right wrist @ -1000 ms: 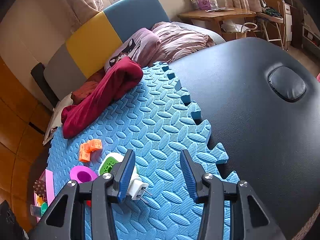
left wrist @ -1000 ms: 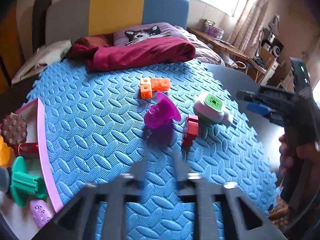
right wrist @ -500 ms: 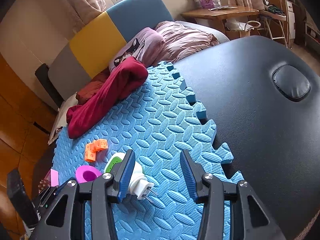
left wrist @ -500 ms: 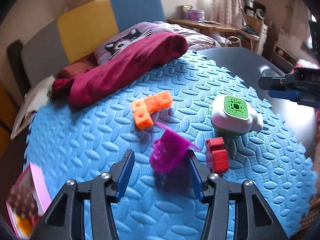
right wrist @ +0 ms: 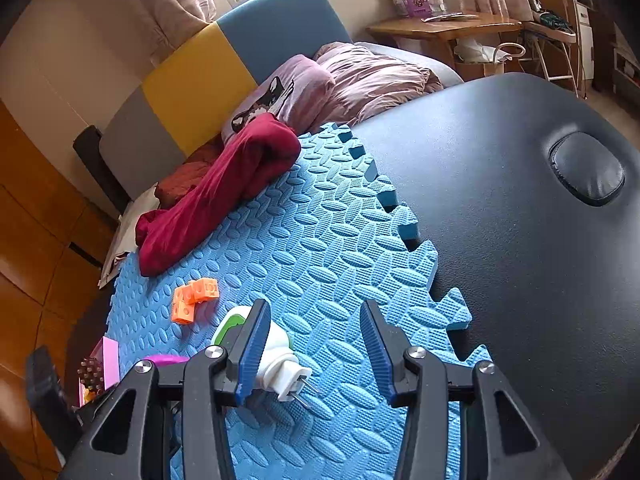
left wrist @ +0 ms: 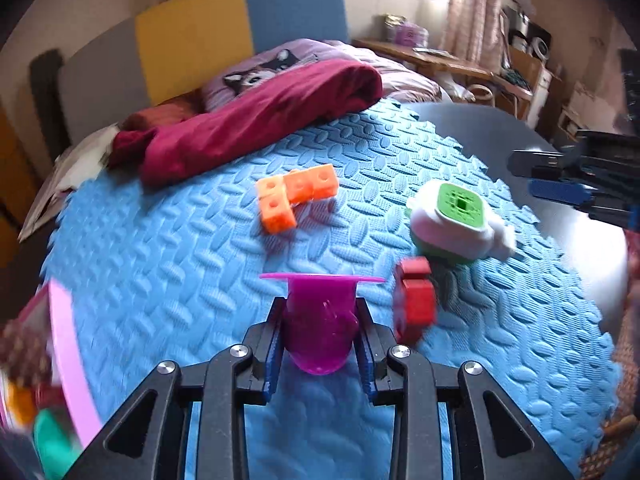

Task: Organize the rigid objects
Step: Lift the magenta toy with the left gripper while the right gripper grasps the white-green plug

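A purple plastic cup (left wrist: 320, 328) with a flat rim sits between the fingers of my left gripper (left wrist: 320, 304). The jaws are closing and the blue pads touch its two sides. Just right of it lies a red block (left wrist: 414, 304). Farther out on the blue foam mat (left wrist: 160, 260) are joined orange cubes (left wrist: 294, 196) and a white plug adapter with a green face (left wrist: 456, 220). My right gripper (right wrist: 314, 308) hovers over the mat with its jaws apart and nothing between them. The adapter (right wrist: 276, 356) lies behind its left finger.
A pink tray (left wrist: 68, 360) with several toys stands at the mat's left edge. A dark red cloth (left wrist: 260, 120) lies along the far edge, with pillows behind it. To the right of the mat is the black padded table (right wrist: 520, 260).
My left gripper moved forward to the purple cup, opened wide, then closed around it. The cup went from lying tilted on the mat to standing between the pads. The right gripper stayed put.
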`<state>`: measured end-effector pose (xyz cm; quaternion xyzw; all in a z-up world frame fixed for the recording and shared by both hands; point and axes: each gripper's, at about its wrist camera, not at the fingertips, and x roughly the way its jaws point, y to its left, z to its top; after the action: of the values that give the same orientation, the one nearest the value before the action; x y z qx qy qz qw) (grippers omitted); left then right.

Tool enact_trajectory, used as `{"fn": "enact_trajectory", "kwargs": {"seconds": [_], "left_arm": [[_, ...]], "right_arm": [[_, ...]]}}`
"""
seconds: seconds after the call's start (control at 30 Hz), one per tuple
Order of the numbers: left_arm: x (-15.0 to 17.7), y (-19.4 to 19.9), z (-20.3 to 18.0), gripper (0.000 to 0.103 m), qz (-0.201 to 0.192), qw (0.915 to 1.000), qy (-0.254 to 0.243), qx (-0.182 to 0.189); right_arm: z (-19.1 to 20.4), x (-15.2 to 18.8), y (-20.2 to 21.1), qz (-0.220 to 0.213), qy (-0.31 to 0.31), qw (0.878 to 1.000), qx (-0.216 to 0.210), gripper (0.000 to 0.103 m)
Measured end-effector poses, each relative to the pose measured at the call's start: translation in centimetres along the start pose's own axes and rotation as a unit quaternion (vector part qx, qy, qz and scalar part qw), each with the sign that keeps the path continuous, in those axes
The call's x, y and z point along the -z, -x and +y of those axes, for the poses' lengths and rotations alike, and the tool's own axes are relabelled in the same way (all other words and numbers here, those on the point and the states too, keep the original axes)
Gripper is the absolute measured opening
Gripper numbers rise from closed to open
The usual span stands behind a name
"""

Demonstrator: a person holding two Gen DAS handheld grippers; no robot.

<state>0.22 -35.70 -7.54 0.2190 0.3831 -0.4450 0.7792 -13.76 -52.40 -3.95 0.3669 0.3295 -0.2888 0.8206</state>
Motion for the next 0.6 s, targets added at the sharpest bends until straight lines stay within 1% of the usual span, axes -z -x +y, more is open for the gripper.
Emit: {"fn": "enact_trajectory", "kwargs": {"seconds": [0.13, 0.23, 0.27, 0.3, 0.4, 0.47, 0.6], "left_arm": [[2.8, 2.1, -0.2, 0.032, -0.004, 0.9993, 0.037, -0.004], [5.3, 2.9, -0.7, 0.032, -0.012, 0.9990, 0.042, -0.008], [5.9, 2.8, -0.8, 0.031, -0.009, 0.9990, 0.044, -0.004], [6.3, 2.7, -0.9, 0.031, -0.016, 0.9989, 0.043, -0.004], [6.7, 2.8, -1.4, 0.031, -0.034, 0.9987, 0.034, -0.013], [6.7, 2.8, -1.3, 0.032, -0.036, 0.9986, 0.037, -0.009], [6.9, 2.7, -1.2, 0.032, -0.043, 0.9984, 0.036, -0.008]], "right_arm": [[0.5, 0.2, -0.4, 0.009, 0.011, 1.000, -0.009, 0.047], [1.4, 0.4, -0.4, 0.007, 0.032, 0.999, -0.016, 0.047], [1.8, 0.5, -0.5, 0.008, 0.042, 0.999, -0.018, 0.050], [2.2, 0.6, -0.5, 0.009, 0.055, 0.998, -0.020, 0.054], [4.0, 1.1, -0.9, 0.010, 0.104, 0.994, -0.017, 0.061], [5.0, 1.6, -1.2, 0.008, 0.139, 0.990, 0.002, 0.062], [5.8, 2.2, -1.9, 0.018, 0.172, 0.985, 0.015, 0.064]]}}
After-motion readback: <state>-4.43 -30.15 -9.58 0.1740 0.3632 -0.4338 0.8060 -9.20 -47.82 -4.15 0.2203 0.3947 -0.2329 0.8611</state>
